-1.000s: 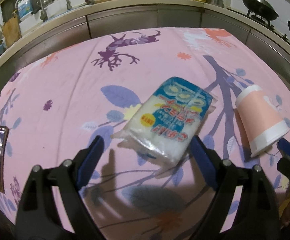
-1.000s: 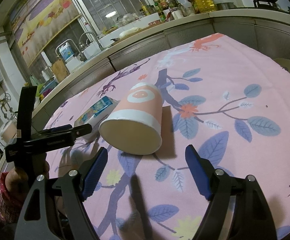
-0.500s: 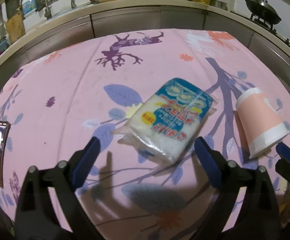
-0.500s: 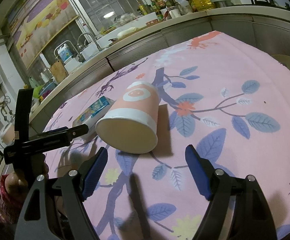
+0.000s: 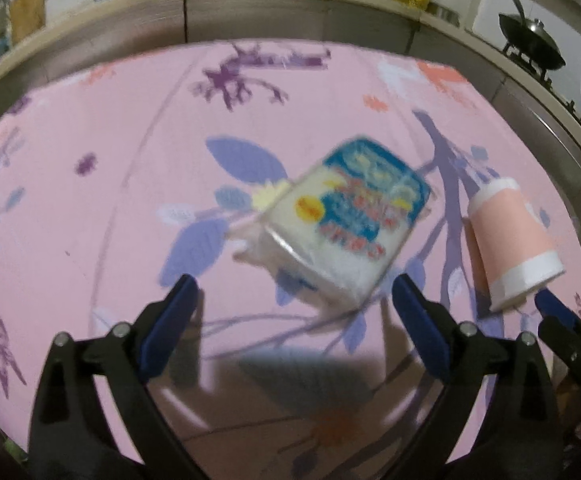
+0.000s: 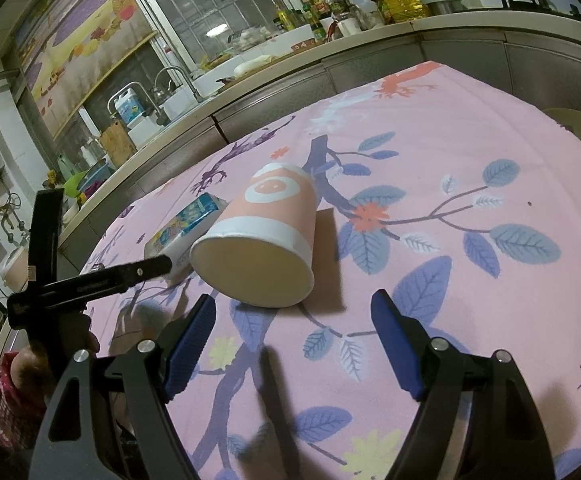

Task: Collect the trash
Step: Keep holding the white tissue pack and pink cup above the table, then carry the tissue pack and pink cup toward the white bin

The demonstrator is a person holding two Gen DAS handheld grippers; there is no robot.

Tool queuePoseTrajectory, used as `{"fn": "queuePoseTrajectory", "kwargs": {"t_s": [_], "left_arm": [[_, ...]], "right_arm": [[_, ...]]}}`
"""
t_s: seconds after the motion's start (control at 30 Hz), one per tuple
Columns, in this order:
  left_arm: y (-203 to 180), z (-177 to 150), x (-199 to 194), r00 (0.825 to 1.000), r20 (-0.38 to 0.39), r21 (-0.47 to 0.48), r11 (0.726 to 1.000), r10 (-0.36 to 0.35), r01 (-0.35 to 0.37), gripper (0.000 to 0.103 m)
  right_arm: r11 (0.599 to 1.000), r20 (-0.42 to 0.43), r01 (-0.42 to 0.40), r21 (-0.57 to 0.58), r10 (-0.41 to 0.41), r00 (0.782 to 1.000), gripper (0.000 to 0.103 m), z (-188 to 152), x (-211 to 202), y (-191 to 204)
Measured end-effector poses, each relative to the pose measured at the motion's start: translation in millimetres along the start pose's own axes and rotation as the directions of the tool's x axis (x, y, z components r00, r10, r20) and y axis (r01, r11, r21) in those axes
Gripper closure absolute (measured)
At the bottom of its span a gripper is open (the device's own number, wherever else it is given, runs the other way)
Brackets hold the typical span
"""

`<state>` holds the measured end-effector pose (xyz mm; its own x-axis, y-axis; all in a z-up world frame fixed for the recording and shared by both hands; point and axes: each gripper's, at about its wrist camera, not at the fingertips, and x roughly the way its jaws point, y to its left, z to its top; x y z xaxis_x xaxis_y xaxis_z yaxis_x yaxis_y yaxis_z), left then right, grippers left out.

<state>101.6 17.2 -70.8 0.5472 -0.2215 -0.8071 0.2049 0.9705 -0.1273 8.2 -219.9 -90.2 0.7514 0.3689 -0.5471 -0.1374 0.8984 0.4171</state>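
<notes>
My left gripper (image 5: pixel 292 310) stood wide, nothing between its blue pads, above the pink floral tablecloth (image 5: pixel 110 160). Just ahead lay the blue-and-white plastic-wrapped tissue pack (image 5: pixel 342 232), flat and skewed. My right gripper (image 6: pixel 292 334) was likewise spread and empty (mouth of the pink paper cup (image 6: pixel 266 236) facing it, cup on its side). I judged the pack best straddled across its narrow width, pads squared to its edges before closing.

Pink cup (image 6: pixel 266 240) toppled, blurry, maybe tissue packet (image 5: pixel 346 228) beside
</notes>
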Motion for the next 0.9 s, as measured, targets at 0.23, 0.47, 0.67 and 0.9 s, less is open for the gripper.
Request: {"fn": "queuePoseTrajectory", "kwargs": {"t_s": [0.23, 0.47, 0.67, 0.9], "left_arm": [[3, -4, -2, 0.996, 0.006, 0.021, 0.996, 0.091, -0.091, 0.009], [12, -5, 4, 0.995, -0.031, 0.002, 0.996, 0.092, -0.092, 0.009], [9, -8, 8, 0.994, -0.018, 0.041, 0.993, 0.112, -0.111, 0.006], [9, -15, 3, 0.994, 0.009, 0.048, 0.993, 0.106, -0.107, 0.006]], "right_arm": [[1.0, 0.0, -0.002, 0.003, 0.002, 1.0, 0.026, -1, 0, 0], [1.0, -0.002, -0.005, 0.003, 0.005, 1.0, 0.026, 1, -1, -7], [1.0, -0.002, -0.006, 0.003, 0.006, 1.0, 0.026, 1, 0, -6], [1.0, -0.002, -0.007, 0.004, 0.007, 1.0, 0.026, 1, -1, -7]]}}
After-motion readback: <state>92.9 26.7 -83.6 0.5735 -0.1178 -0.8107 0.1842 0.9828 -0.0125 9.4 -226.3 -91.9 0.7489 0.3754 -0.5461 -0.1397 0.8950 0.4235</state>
